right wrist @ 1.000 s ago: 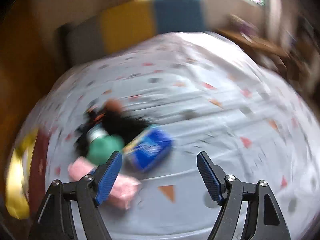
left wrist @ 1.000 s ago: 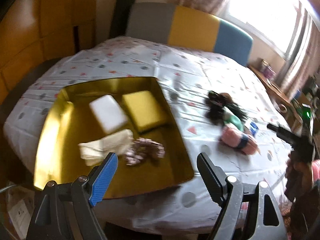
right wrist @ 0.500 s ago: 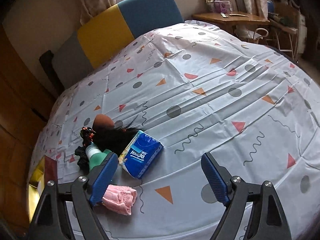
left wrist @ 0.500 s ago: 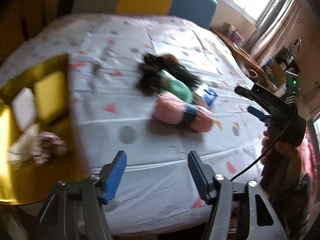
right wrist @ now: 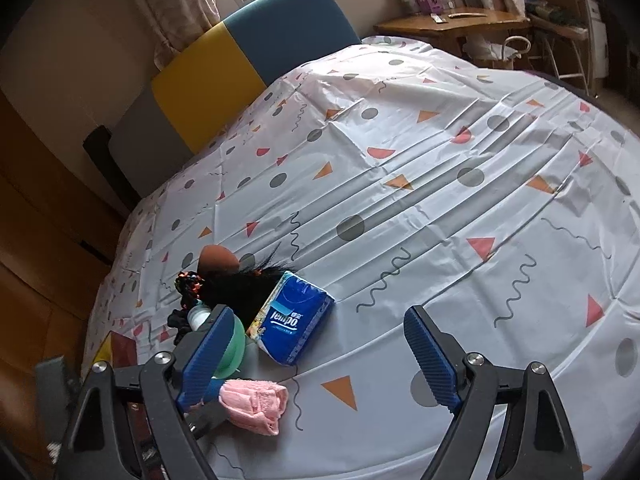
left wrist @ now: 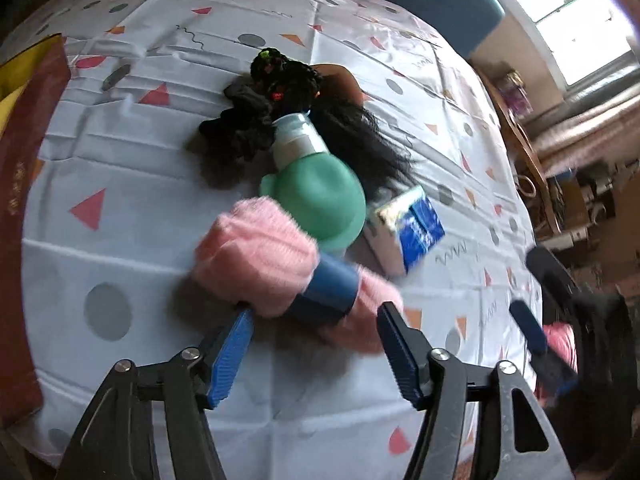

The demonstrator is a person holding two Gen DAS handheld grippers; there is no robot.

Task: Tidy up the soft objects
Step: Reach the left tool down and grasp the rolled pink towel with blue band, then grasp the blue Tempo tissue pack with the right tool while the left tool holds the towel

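- The left gripper [left wrist: 314, 344] has swung away from the gold tray, which a second ago filled its view with sponges and cloths, and now hangs over the loose pile on the right
- Its jaws have just been opening again; they stand spread, the pink roll [left wrist: 276, 268] with its blue band just beyond the tips, not pinched
- My reading: this roll is the next soft item to lift and carry left to the tray [left wrist: 16, 68], only an edge of which shows now
- Just behind the roll lie a green bottle [left wrist: 320, 196], a black wig [left wrist: 360, 140], a scrunchie [left wrist: 240, 128] and a tissue pack [right wrist: 294, 322]
- The right gripper [right wrist: 316, 354] has barely shifted; its jaws have been opening and are spread over bare cloth, holding nothing
- The surface is a white sheet [right wrist: 440, 152] with triangles, dots and squiggles, creased
- Far off: a grey, yellow and blue headboard [right wrist: 240, 64], curtains, a bright window, a wooden desk [right wrist: 452, 26]
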